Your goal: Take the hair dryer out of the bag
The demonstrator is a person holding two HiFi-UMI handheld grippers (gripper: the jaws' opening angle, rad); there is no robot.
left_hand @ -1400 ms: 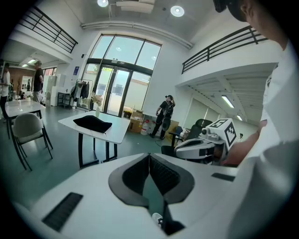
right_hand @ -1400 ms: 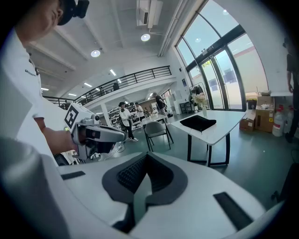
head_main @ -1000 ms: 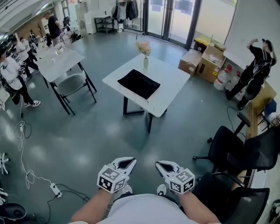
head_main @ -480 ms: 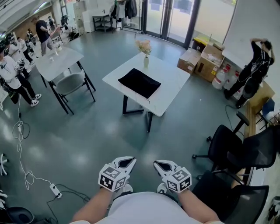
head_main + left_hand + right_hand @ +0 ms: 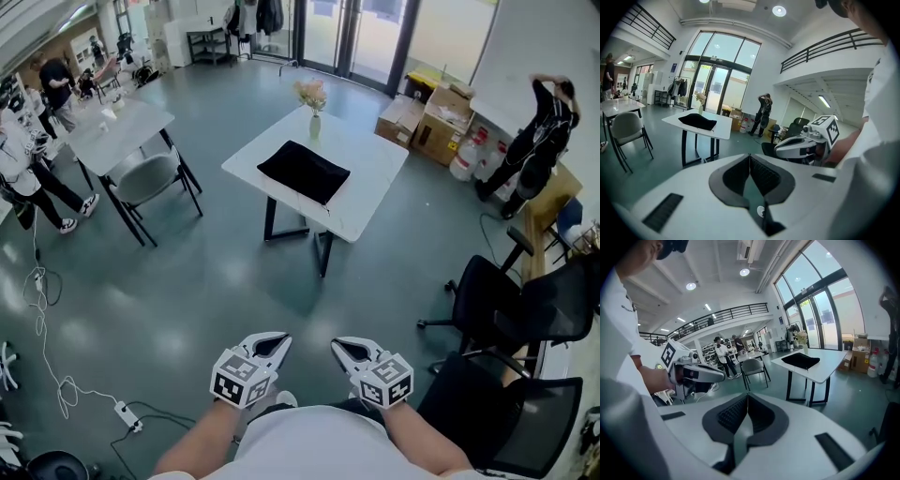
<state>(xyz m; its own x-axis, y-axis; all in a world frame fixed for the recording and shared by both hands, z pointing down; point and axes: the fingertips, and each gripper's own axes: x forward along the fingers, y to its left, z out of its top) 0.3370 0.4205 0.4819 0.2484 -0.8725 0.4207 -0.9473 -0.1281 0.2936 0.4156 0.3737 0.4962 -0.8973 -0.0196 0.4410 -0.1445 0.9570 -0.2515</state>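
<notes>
While both pairs of jaws sit pressed together on nothing, left gripper (image 5: 275, 338) and right gripper (image 5: 339, 344) hover side by side, well apart from the black bag (image 5: 303, 172) lying on the white desk (image 5: 377, 161).

Whatever the black bag (image 5: 303, 172) holds — hidden from view.

A white worktop (image 5: 375, 178) stands on dark legs on the grey floor (image 5: 187, 272). A black bag (image 5: 303, 172) lies flat on it, toward the near left edge (nearer that edge than the opposite one). A small vase (image 5: 315, 127) with pale flowers stands upright at the far corner, apart from the bag.
</notes>
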